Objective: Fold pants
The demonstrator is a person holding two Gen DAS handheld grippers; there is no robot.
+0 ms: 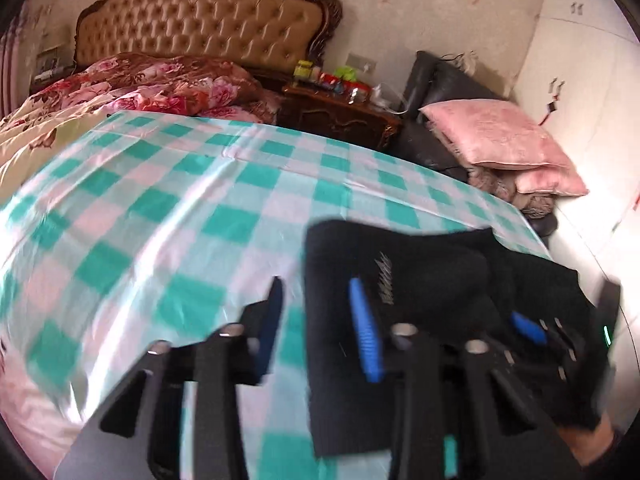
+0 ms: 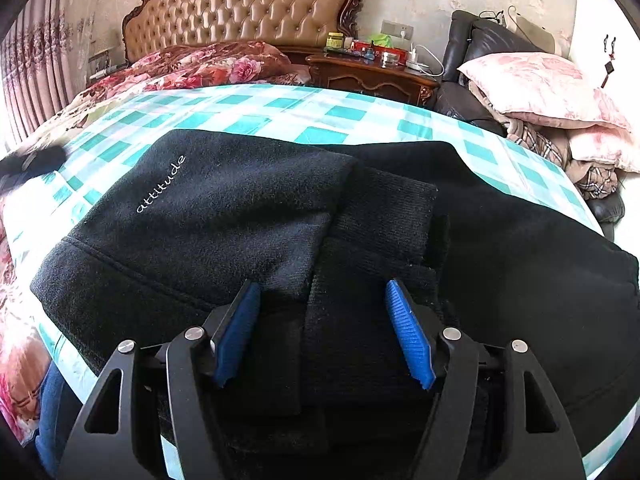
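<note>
Black pants (image 2: 248,208) with white "attitude" lettering lie folded on the green-and-white checked sheet (image 2: 280,112). My right gripper (image 2: 320,332) is open just above the folded layers near the front edge, nothing between its blue pads. In the left wrist view the pants (image 1: 420,280) lie at the lower right. My left gripper (image 1: 320,320) is open, its left finger over bare sheet (image 1: 160,208) and its right finger (image 1: 366,332) over the pants' left edge. The right gripper (image 1: 560,332) shows at the pants' right side in the left wrist view.
A floral quilt (image 2: 208,64) lies by the tufted headboard (image 2: 248,4). A cluttered wooden nightstand (image 2: 372,72) stands right of the bed. A black chair with pink pillows (image 2: 548,88) stands at the far right.
</note>
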